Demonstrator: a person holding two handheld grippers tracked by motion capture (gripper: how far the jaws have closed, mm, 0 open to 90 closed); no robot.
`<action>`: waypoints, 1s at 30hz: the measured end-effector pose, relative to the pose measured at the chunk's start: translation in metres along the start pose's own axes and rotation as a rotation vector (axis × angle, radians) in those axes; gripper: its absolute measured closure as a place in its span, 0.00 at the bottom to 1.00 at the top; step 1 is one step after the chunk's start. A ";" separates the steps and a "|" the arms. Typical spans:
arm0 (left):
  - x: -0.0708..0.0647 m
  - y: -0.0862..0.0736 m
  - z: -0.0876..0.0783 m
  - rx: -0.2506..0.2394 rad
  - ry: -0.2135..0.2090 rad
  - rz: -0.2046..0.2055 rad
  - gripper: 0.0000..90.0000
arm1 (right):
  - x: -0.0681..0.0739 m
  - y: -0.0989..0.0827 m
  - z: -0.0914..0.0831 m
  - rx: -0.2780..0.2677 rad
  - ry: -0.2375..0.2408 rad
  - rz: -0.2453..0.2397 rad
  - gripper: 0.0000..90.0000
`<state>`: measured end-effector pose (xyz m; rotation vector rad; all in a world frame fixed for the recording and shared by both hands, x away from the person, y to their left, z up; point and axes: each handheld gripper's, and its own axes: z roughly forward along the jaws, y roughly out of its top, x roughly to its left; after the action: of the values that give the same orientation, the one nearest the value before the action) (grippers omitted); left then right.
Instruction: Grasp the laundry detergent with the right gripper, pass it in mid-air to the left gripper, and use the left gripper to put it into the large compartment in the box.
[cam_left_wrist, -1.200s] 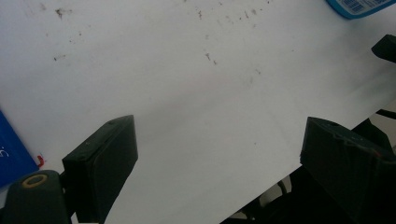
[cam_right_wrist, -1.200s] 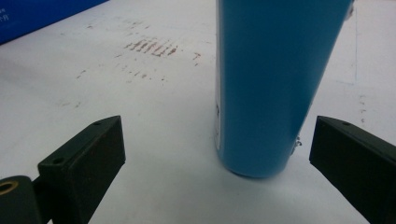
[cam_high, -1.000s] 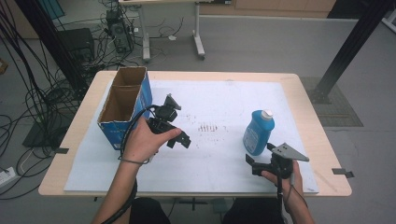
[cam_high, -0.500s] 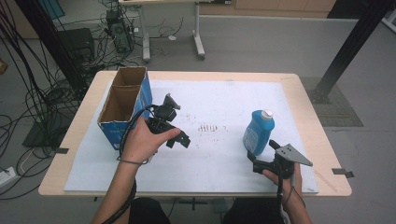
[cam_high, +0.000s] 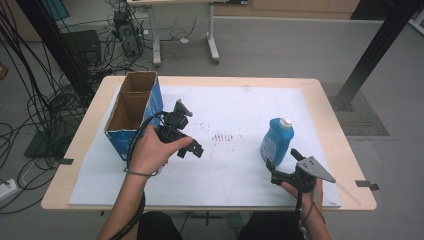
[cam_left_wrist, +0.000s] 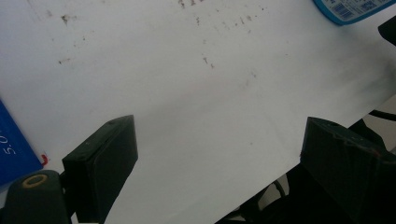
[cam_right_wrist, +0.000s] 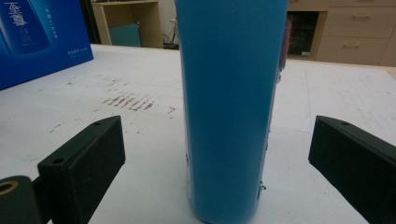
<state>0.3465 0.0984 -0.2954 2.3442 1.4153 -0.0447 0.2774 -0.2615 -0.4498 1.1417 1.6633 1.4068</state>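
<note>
A blue bottle (cam_high: 276, 141) with a white cap stands upright on the white mat (cam_high: 240, 105), right of centre. My right gripper (cam_high: 282, 160) is just in front of it, low and near the table's front edge. In the right gripper view the bottle (cam_right_wrist: 231, 107) rises between the wide-apart jaws of that gripper (cam_right_wrist: 217, 133), and neither pad touches it. My left gripper (cam_high: 189, 129) is open beside an open cardboard box (cam_high: 131, 112) with blue sides. In the left gripper view the left gripper (cam_left_wrist: 219, 140) holds nothing, with bare mat below and the bottle's base (cam_left_wrist: 355, 9) far off.
Reddish stains (cam_high: 223, 136) mark the mat between the two hands. The wooden table edge (cam_high: 210, 204) runs along the front. Cables (cam_high: 35, 105) and equipment lie on the floor to the left, and a black post (cam_high: 372, 55) stands at the right.
</note>
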 end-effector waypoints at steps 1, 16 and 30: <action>0.000 0.000 0.000 0.001 0.000 0.000 0.13 | 0.000 0.000 0.000 -0.002 0.000 0.001 0.04; 0.002 -0.002 -0.001 0.007 0.003 -0.001 0.13 | 0.001 0.009 0.018 -0.021 -0.017 -0.002 0.04; 0.002 -0.004 -0.003 0.006 0.004 0.000 0.13 | -0.001 0.008 0.035 -0.011 -0.045 -0.005 0.04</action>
<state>0.3433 0.1026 -0.2946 2.3504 1.4190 -0.0445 0.3106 -0.2484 -0.4489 1.1544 1.6236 1.3757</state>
